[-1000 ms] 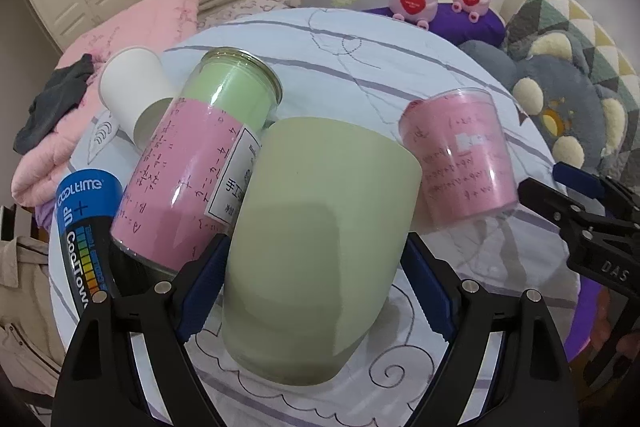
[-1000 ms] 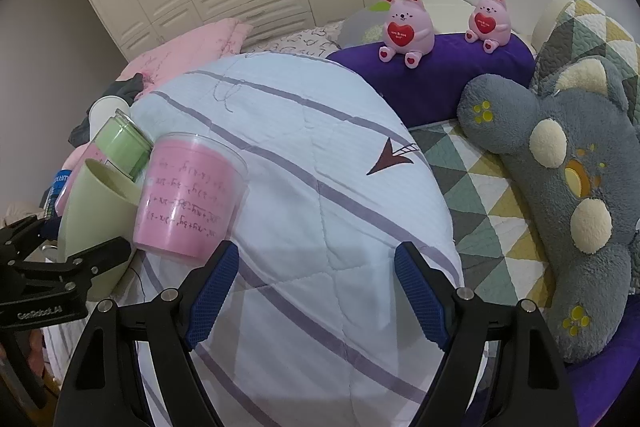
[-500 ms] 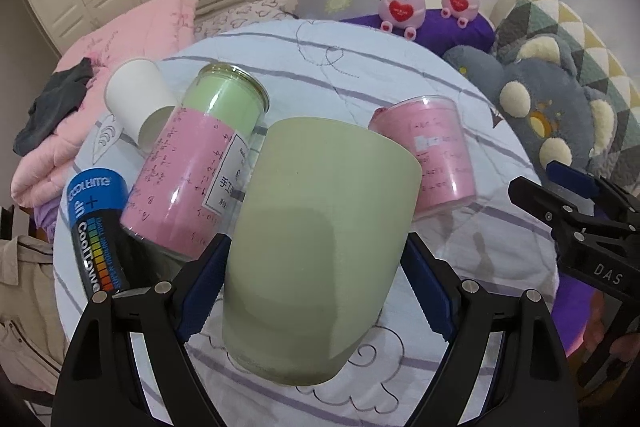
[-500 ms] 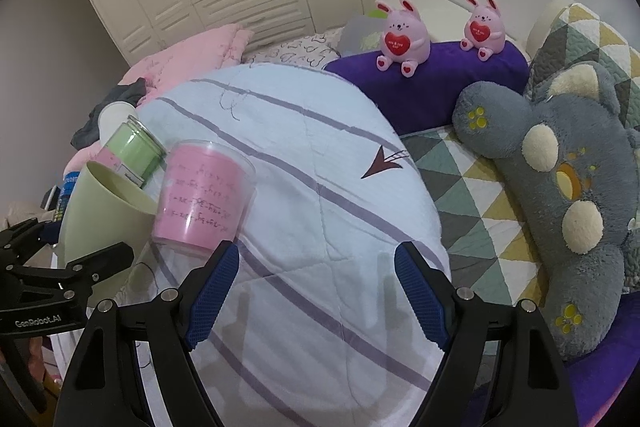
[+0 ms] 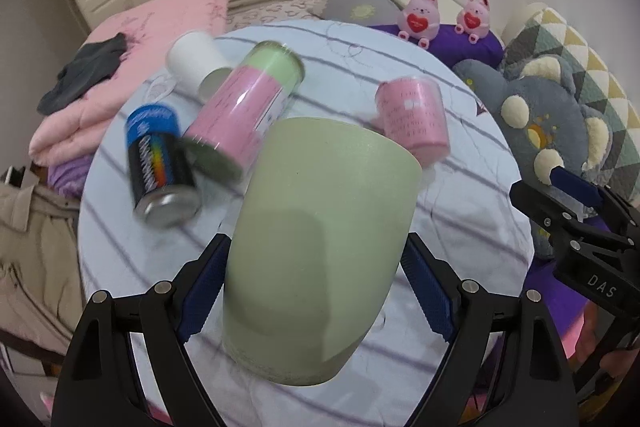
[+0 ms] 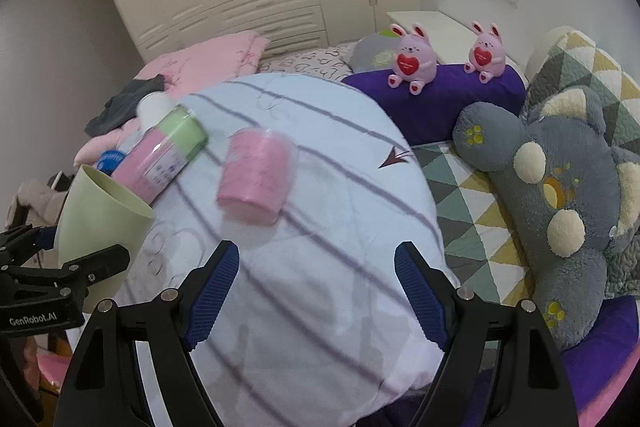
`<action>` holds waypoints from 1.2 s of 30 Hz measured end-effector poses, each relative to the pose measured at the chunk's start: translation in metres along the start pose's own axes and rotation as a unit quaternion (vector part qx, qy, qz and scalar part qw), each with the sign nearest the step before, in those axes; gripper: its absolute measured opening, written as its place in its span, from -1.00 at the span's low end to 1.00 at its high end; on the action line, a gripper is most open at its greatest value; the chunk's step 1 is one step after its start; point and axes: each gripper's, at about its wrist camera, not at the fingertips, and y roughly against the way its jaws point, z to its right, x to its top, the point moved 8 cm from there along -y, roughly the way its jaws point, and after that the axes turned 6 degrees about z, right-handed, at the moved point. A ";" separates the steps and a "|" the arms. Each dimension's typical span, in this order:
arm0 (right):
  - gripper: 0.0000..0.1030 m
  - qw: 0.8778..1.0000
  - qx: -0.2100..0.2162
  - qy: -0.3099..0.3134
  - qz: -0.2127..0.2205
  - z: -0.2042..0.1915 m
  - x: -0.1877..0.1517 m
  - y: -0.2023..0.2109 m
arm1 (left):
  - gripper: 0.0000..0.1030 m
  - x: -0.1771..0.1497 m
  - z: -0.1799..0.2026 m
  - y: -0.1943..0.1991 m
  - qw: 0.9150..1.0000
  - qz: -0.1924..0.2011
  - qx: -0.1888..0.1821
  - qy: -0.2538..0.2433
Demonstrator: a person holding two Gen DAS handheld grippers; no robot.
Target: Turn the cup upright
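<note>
My left gripper is shut on a pale green cup and holds it above the striped round table, the cup's mouth pointing away from the camera. The cup and the left gripper also show at the left of the right wrist view, mouth up and tilted. My right gripper is open and empty over the table's near side. It shows at the right edge of the left wrist view.
On the table lie a pink plastic cup, a tall pink-and-green jar, a blue can and a white paper cup. A grey plush and purple cushion with two pink bunnies sit to the right.
My left gripper has lifted the green cup higher and away from the table; the jar, can and pink cup look smaller and farther. The right gripper has risen too, staying open.
</note>
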 end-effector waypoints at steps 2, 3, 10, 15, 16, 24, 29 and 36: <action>0.58 1.000 0.003 0.009 0.000 -0.008 -0.006 0.007 | 0.68 -0.010 -0.003 0.009 1.000 0.001 0.005 0.009; 0.58 1.000 0.003 0.013 -0.001 -0.012 -0.009 0.010 | 0.68 -0.015 -0.004 0.012 1.000 0.002 0.006 0.014; 0.58 0.999 0.014 0.037 -0.010 -0.034 -0.032 0.025 | 0.68 -0.047 -0.014 0.027 0.998 0.007 0.020 0.053; 0.58 0.998 0.011 0.056 -0.023 -0.047 -0.044 0.028 | 0.68 -0.065 -0.019 0.021 0.995 -0.006 0.022 0.099; 0.58 0.998 0.010 0.061 -0.027 -0.049 -0.047 0.028 | 0.68 -0.069 -0.021 0.016 0.994 -0.013 0.026 0.108; 0.58 0.997 0.004 0.075 -0.035 -0.059 -0.061 0.030 | 0.68 -0.081 -0.019 -0.003 0.991 -0.027 0.025 0.130; 0.59 0.997 0.006 0.063 -0.051 -0.058 -0.067 0.025 | 0.70 -0.076 -0.014 -0.001 0.994 -0.020 0.034 0.105; 0.59 0.997 0.000 0.052 -0.050 -0.056 -0.067 0.028 | 0.70 -0.075 -0.013 0.001 0.995 -0.021 0.029 0.097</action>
